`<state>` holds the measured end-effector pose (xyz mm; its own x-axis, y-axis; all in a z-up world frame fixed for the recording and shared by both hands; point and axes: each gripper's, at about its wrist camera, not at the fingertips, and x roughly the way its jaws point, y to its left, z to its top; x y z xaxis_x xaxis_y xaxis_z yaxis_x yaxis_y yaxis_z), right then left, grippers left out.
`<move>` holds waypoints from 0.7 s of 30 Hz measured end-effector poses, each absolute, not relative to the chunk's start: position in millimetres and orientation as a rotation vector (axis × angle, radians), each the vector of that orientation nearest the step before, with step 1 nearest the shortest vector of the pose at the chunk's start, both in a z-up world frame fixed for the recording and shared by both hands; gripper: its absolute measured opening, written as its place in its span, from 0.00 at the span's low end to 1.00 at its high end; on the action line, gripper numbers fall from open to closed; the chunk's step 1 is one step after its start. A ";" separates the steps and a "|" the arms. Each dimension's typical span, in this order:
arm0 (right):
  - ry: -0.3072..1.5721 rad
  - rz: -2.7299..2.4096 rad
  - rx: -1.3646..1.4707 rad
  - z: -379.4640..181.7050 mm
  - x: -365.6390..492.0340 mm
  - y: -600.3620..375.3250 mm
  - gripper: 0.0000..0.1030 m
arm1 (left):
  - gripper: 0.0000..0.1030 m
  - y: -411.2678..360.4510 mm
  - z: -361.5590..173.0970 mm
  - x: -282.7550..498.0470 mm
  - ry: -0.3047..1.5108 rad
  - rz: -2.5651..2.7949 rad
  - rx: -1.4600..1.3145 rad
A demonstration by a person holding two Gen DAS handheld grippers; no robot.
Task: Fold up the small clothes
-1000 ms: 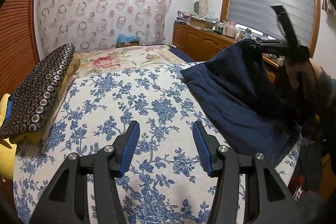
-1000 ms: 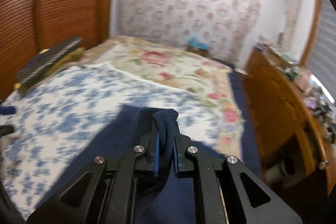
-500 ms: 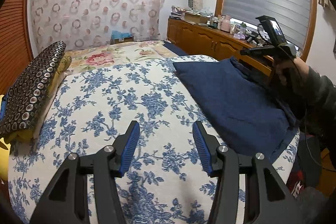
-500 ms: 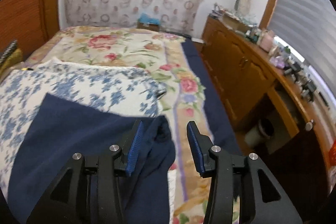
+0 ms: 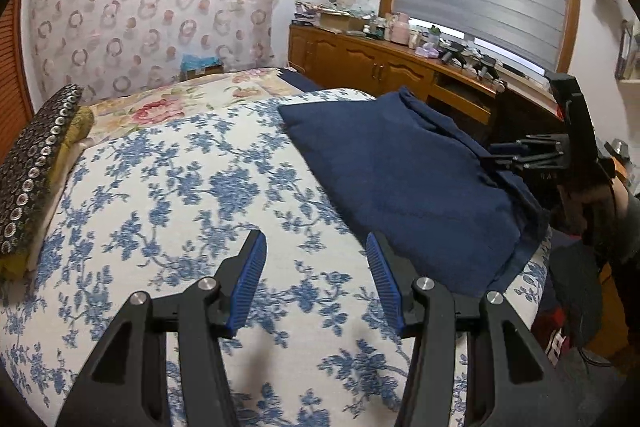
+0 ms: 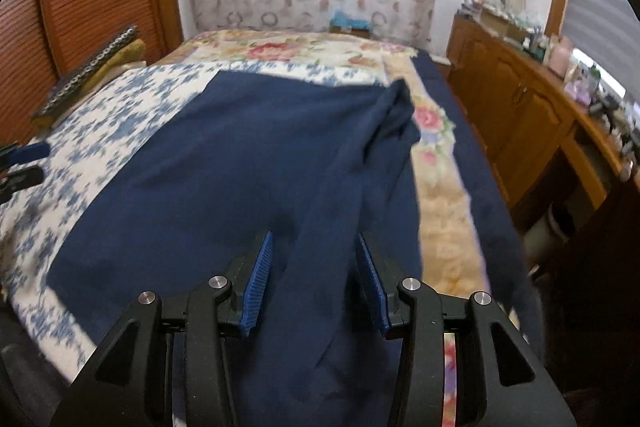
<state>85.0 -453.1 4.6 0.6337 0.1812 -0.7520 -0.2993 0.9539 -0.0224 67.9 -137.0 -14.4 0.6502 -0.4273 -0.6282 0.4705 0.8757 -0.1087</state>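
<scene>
A navy blue garment (image 5: 400,179) lies spread on the right side of the blue-flowered bedspread (image 5: 180,187), with a bunched fold along its right edge (image 6: 384,131). My right gripper (image 6: 314,239) hovers open over the garment's near edge. The raised fold runs between its blue pads (image 6: 258,275) without being pressed. In the left wrist view the right gripper (image 5: 516,155) shows at the garment's right side, held by a hand. My left gripper (image 5: 316,241) stands open over bare bedspread, left of the garment, with nothing between its fingers.
A stack of pillows (image 5: 36,163) lies at the bed's left side. A wooden dresser (image 5: 380,67) with clutter on top runs along the right wall under the window. A pink-flowered quilt (image 6: 288,51) covers the far end of the bed. The bed's right edge drops beside the garment.
The right gripper has opened and let go of the navy garment, which dropped from hanging to lying flat on the bed. That gripper sank toward the garment's near edge. The left gripper drifted slightly.
</scene>
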 end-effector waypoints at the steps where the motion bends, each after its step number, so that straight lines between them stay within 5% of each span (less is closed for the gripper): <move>1: 0.845 0.269 -0.148 1.0 81.4 -454.2 0.42 | 0.50 -139.6 -14.9 67.0 0.698 -0.515 0.071; 4: 0.865 0.244 -0.140 -6.5 81.0 -461.6 0.37 | 0.50 -144.1 -15.4 65.5 0.702 -0.521 0.080; 6: 0.862 0.289 -0.105 -7.6 79.3 -466.2 0.09 | 0.50 -145.9 -15.8 64.8 0.705 -0.523 0.083; 8: 0.834 0.304 -0.052 -3.2 74.7 -476.2 0.04 | 0.50 -147.7 -16.7 65.5 0.709 -0.523 0.085; 16: 0.786 0.139 0.042 16.7 47.9 -518.8 0.04 | 0.50 -149.9 -18.7 64.6 0.715 -0.525 0.089; 21: 0.793 0.119 0.015 18.1 54.6 -522.0 0.19 | 0.50 -154.0 -20.2 63.5 0.719 -0.530 0.094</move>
